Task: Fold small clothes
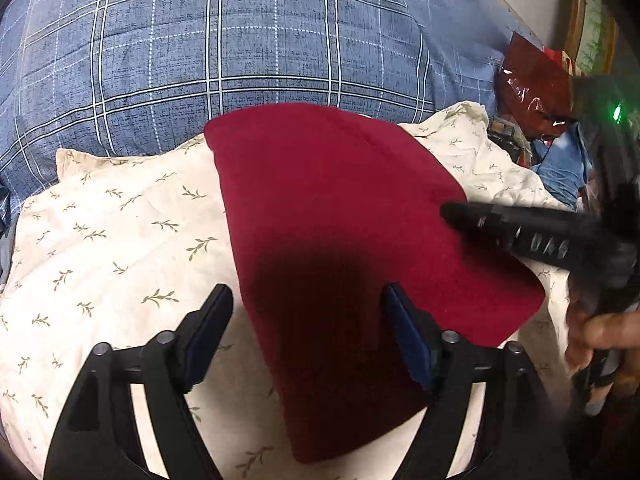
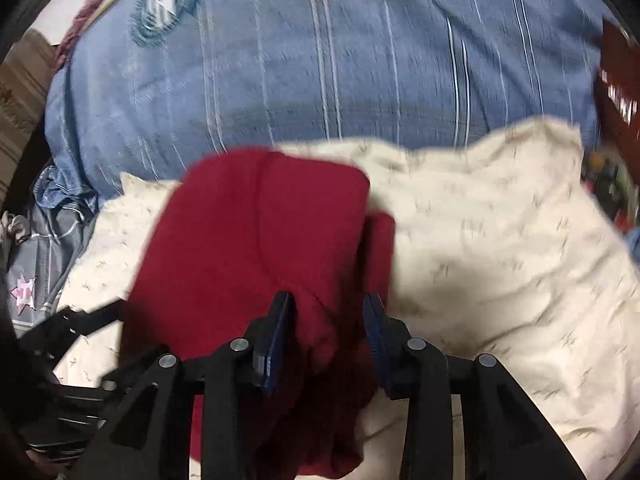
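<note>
step: laying fold flat | red garment (image 1: 344,216) mid-pillow (image 1: 120,216) | my left gripper (image 1: 308,304) wide open, empty | right gripper (image 2: 328,312) half-closed around a red bunch, grip unclear | next: I release, smooth edges

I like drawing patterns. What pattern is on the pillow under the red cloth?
Cream pillow with small green leafy sprigs, clearest in the left wrist view.
</note>
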